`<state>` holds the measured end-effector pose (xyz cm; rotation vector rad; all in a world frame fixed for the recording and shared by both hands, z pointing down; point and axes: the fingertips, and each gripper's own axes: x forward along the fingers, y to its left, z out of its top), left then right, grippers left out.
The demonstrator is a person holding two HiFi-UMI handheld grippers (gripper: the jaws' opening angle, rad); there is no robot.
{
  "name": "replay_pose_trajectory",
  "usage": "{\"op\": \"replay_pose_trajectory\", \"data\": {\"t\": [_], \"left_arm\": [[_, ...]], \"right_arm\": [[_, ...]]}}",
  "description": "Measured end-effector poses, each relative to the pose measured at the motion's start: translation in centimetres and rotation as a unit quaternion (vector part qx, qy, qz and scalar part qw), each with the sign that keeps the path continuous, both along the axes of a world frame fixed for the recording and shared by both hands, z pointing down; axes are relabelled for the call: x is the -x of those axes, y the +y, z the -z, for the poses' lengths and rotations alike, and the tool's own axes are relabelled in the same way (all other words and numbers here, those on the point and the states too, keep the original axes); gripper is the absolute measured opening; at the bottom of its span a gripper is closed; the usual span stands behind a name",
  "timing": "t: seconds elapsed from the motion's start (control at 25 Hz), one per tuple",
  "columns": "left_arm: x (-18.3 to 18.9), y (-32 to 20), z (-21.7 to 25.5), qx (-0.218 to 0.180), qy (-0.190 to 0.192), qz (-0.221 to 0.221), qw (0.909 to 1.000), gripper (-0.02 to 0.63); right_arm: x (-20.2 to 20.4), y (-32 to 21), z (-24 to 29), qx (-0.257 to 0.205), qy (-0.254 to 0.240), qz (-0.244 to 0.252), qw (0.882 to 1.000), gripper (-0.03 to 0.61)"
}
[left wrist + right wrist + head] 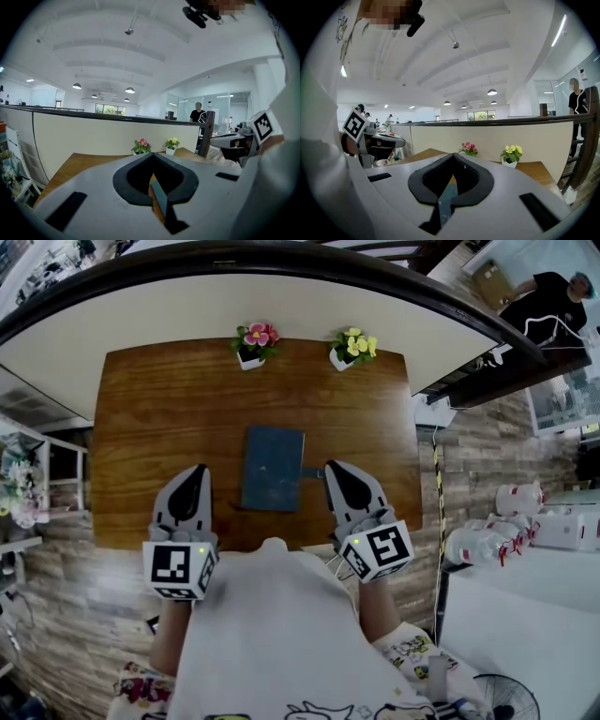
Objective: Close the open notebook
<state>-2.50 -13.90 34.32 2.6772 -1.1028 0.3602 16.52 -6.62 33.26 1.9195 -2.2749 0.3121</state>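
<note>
A dark blue notebook (273,468) lies shut and flat on the wooden table (159,409), near its front edge. My left gripper (197,468) hovers just left of it, jaws shut with nothing between them. On the notebook's right side my right gripper (331,465) is shut and empty too, its tip close to a small tab at the cover's edge. In the left gripper view the closed jaws meet at the left gripper (153,154), and a strip of the notebook (160,199) shows through the gap below. The right gripper (453,155) view shows the notebook (447,197) the same way.
Two small flower pots stand at the table's far edge, a pink flower pot (253,341) and a yellow flower pot (352,347). A curved cream partition (281,296) runs behind the table. White bottles (487,540) sit on the floor at the right. A person (548,301) stands far back right.
</note>
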Motion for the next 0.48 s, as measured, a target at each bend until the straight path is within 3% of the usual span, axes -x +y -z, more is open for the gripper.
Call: {"op": "replay_pose_trajectory", "data": {"t": [0.48], "left_arm": [[-0.13,0.02,-0.16,0.002,0.003,0.006,1.0,0.002]], "right_arm": [[-0.14,-0.05,-0.33,0.003,-0.004,0.006,1.0,-0.002]]}}
